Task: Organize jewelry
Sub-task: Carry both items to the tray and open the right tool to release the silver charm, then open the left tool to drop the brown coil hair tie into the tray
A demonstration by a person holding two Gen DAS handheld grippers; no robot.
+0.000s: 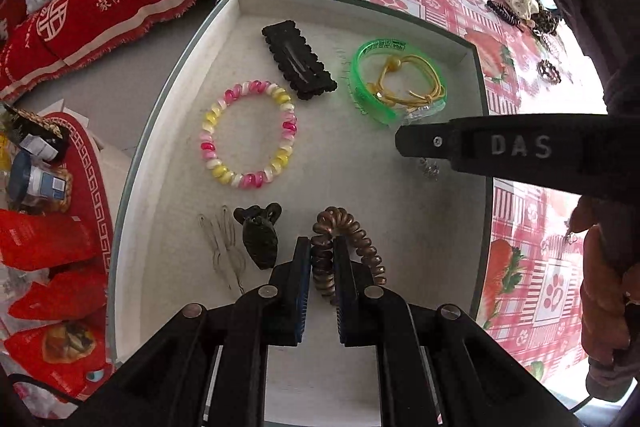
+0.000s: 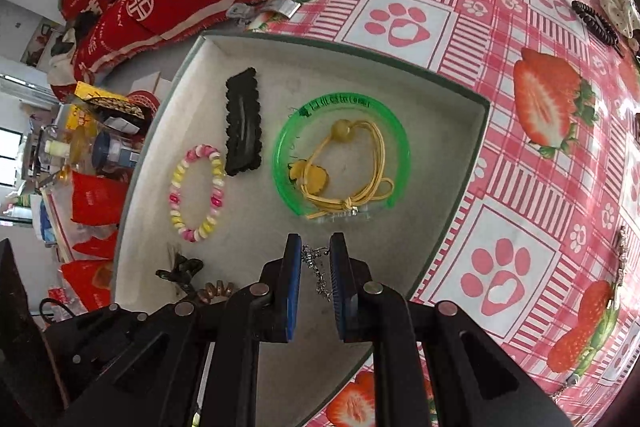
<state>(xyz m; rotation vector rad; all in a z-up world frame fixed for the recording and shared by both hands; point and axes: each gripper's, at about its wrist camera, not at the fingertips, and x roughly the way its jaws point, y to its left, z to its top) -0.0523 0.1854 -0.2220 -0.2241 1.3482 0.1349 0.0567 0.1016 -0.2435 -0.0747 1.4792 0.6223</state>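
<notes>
A grey-rimmed white tray [image 1: 168, 115] [image 2: 460, 131] holds a pink-yellow spiral bracelet [image 1: 249, 134] [image 2: 197, 193], a black hair clip [image 1: 299, 61] [image 2: 243, 123], a green bangle [image 1: 394, 83] [image 2: 340, 157] around a yellow cord, a dark claw clip [image 1: 259, 234] and thin wire pins [image 1: 224, 243]. My left gripper [image 1: 323, 245] is shut on a brown spiral hair tie [image 1: 348, 251] over the tray. My right gripper [image 2: 315, 245] straddles a silver chain [image 2: 318, 271] that sits between its pads, jaws slightly apart; its finger also shows in the left wrist view [image 1: 500, 147].
The tray sits on a pink strawberry-and-paw tablecloth [image 2: 520, 27]. More hair ties and a cream scrunchie [image 1: 520, 3] lie at the far right of the table. Red cushions, packets and bottles crowd the left side [image 1: 48, 187].
</notes>
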